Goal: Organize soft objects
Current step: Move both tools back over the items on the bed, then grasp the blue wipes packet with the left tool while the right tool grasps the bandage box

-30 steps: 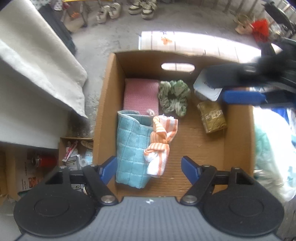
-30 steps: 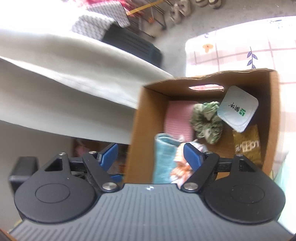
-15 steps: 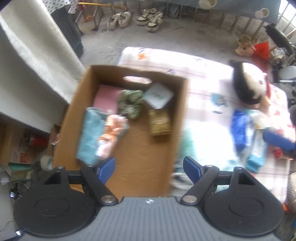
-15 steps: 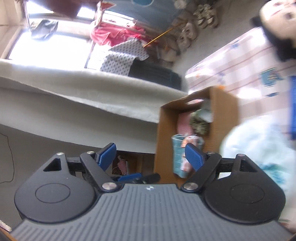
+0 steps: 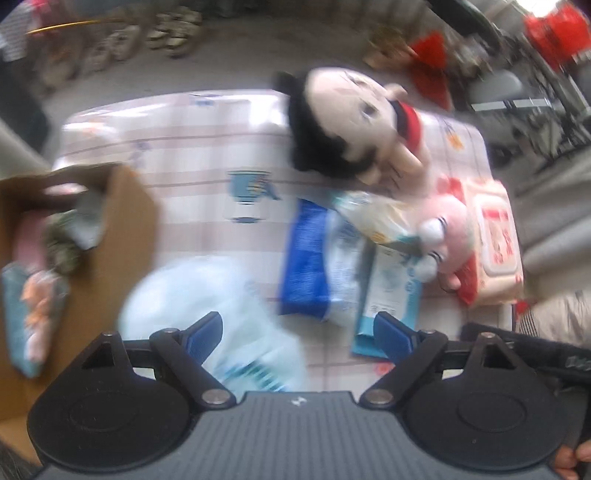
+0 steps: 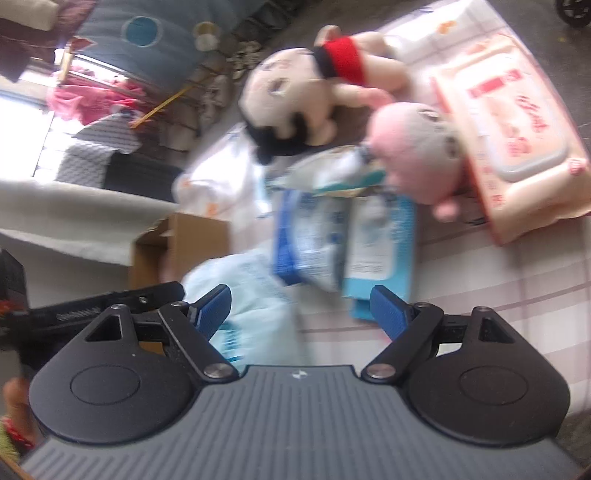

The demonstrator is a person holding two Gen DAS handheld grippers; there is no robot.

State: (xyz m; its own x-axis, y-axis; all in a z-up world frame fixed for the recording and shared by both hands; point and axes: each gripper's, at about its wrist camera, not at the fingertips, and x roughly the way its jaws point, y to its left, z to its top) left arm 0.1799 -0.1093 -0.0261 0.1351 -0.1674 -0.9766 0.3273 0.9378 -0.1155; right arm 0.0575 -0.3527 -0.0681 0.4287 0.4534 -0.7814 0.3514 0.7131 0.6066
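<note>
A black-haired plush doll (image 5: 354, 125) (image 6: 291, 96) and a pink plush (image 5: 447, 229) (image 6: 417, 155) lie on the checked cloth (image 5: 207, 147). Below them sit blue tissue packs (image 5: 314, 258) (image 6: 314, 236) and a pale blue plastic bag (image 5: 207, 302) (image 6: 251, 295). My left gripper (image 5: 295, 332) hovers over the bag and packs, its jaws opening with nothing pressed between them. My right gripper (image 6: 299, 306) hangs open above the same packs, empty. The cardboard box (image 5: 122, 229) (image 6: 184, 236) with folded cloths stands at the left.
A pink wet-wipe pack (image 5: 495, 240) (image 6: 517, 140) lies at the right of the cloth. Shoes (image 5: 162, 29) stand on the floor beyond. A white mattress edge (image 6: 74, 206) runs behind the box. The other gripper's black body (image 6: 85, 314) shows at the right wrist view's left.
Both grippers have swung right, away from above the box to over the toys and packs on the cloth. The box has slid to the left edge of both views.
</note>
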